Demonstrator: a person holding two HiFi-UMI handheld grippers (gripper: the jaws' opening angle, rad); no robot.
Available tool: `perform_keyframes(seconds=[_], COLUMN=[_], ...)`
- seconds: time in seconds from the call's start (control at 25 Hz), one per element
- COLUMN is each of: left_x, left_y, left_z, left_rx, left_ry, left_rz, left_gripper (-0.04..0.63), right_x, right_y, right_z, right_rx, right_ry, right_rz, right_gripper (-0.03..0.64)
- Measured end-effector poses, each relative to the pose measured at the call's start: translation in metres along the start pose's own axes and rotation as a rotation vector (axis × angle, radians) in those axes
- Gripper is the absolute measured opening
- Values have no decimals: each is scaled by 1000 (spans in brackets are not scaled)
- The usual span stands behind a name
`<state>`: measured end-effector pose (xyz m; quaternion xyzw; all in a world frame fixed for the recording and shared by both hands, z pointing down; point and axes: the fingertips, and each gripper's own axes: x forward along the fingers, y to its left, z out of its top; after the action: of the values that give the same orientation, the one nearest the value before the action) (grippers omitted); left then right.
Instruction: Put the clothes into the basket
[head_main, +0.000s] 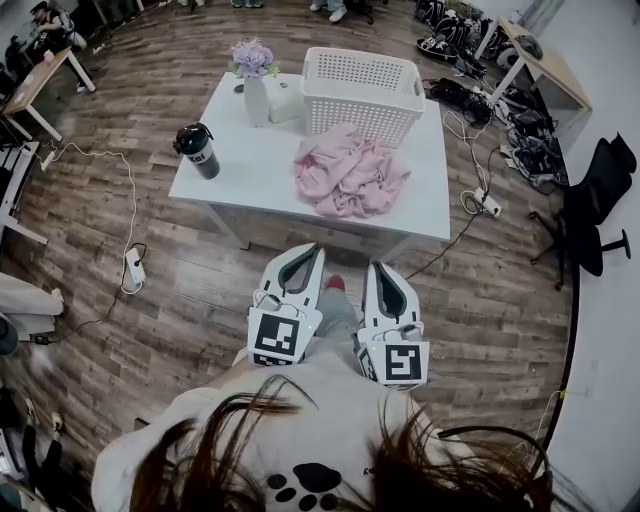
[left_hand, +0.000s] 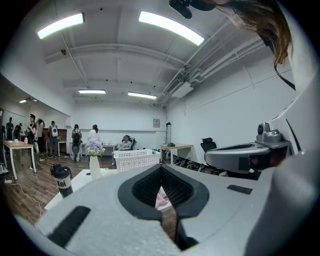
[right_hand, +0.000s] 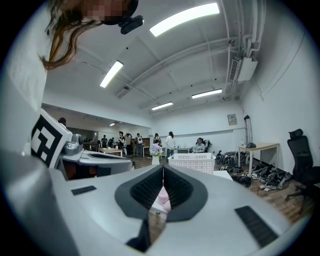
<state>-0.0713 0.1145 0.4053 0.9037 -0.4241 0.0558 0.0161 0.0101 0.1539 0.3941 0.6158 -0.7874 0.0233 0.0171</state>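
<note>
A crumpled pile of pink clothes (head_main: 350, 175) lies on the white table (head_main: 250, 170), just in front of the empty white slatted basket (head_main: 362, 92). Both grippers hang close to the person's body, short of the table's near edge. My left gripper (head_main: 316, 248) is shut with nothing in it, and my right gripper (head_main: 379, 267) beside it is also shut and empty. In the left gripper view the closed left gripper (left_hand: 161, 167) points toward the table; a strip of pink clothes (left_hand: 161, 198) shows below the tips and the basket (left_hand: 136, 159) beyond. The right gripper view has the same clothes (right_hand: 161, 200) and basket (right_hand: 192, 161).
A white vase of purple flowers (head_main: 255, 85) and a black tumbler (head_main: 198, 150) stand on the table's left half. Cables and a power strip (head_main: 134, 266) lie on the wooden floor. A black office chair (head_main: 595, 205) stands to the right, with desks and people at the far end.
</note>
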Motion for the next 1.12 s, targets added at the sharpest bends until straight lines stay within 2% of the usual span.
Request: perform_keyframes(seconds=[0.56,1.12], left_x=[92,178], left_y=[36,66], left_z=[-3,6], left_rx=[-32,-55], left_ry=[6,28], left_rz=[13,77], left_gripper=[9,9], right_x=[87,167], right_y=[-53,-106], right_z=[-4,0], right_rx=[6,3], right_ry=[21,44], right_rz=[30,135], right_gripper=[14,14])
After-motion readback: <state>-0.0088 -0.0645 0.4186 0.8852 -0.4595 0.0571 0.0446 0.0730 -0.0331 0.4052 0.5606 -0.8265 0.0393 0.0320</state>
